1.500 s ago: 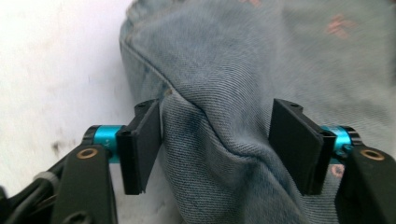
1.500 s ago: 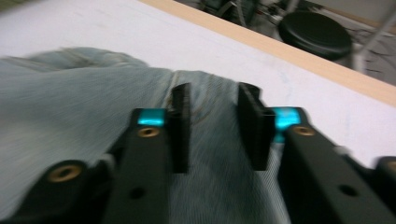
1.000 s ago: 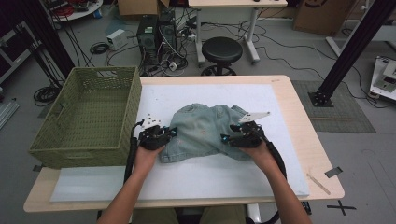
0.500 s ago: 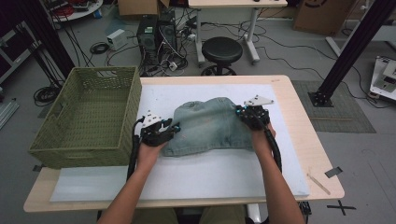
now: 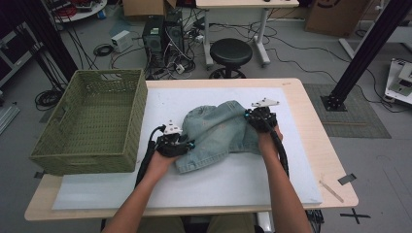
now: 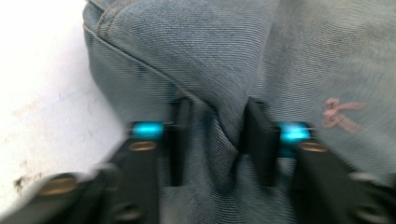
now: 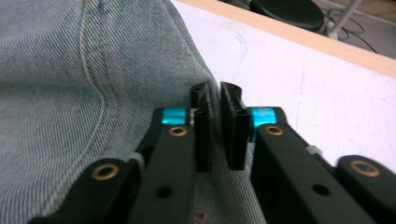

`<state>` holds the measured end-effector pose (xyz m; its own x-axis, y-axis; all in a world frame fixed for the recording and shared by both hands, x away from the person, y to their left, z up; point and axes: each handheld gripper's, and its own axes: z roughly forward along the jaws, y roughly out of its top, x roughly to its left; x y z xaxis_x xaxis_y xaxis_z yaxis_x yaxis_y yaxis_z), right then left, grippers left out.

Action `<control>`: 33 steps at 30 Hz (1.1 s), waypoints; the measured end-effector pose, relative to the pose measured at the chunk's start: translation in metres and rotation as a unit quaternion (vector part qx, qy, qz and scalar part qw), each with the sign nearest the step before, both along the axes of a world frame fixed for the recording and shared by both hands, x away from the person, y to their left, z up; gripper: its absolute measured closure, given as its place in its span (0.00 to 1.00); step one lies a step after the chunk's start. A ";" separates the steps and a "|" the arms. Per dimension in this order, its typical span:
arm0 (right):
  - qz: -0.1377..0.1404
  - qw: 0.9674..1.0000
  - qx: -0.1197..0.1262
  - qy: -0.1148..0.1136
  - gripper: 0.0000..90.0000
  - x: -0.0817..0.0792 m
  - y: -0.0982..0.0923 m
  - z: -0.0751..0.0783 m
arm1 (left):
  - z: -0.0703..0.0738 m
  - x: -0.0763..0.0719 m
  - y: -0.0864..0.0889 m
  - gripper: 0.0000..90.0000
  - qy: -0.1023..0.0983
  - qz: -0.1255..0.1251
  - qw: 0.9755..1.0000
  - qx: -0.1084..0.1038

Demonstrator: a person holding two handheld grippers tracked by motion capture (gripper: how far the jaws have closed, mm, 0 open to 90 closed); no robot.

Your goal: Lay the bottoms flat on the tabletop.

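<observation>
jeans (image 5: 216, 133): faded denim, visible twill weave, stitched seams, matt | mat (image 5: 204, 191): white, smooth, matt, faint scuffs | table (image 5: 318, 126): light wood, smooth edge | basket (image 5: 92, 119): green woven wicker, rough | left gripper (image 6: 215, 135), right gripper (image 7: 215, 122): matt black plastic, glossy blue collars, brass-look rivets

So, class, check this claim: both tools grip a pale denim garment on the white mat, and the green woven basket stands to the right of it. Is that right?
Not quite. The basket stands to the left of the denim garment, at the table's left edge, as the high view shows. The rest holds: the left tool and the right tool both pinch denim on the white mat.
</observation>
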<state>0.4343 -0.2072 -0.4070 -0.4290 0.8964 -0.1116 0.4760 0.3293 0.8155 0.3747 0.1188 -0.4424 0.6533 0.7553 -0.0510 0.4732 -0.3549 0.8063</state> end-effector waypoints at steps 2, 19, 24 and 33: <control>0.023 1.000 0.020 0.004 0.80 -0.006 -0.003 0.001 | 0.001 0.000 0.000 0.87 -0.008 0.003 1.000 0.003; 0.182 0.981 0.034 0.053 0.49 -0.083 0.006 -0.015 | 0.009 0.008 0.030 0.91 -0.023 0.062 0.993 -0.095; 0.172 0.980 -0.022 0.096 0.47 -0.066 0.025 -0.034 | 0.009 0.009 0.030 0.91 -0.028 0.060 0.992 -0.104; 0.182 0.975 -0.023 0.128 0.94 -0.059 0.024 -0.024 | 0.007 0.008 0.030 0.90 -0.032 0.050 0.993 -0.098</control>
<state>0.3750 -0.1837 -0.4310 -0.7362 0.6768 0.0053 0.5077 0.5471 0.6656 0.3825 0.1483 -0.4350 0.5816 0.7965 -0.1651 0.4444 -0.1411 0.8846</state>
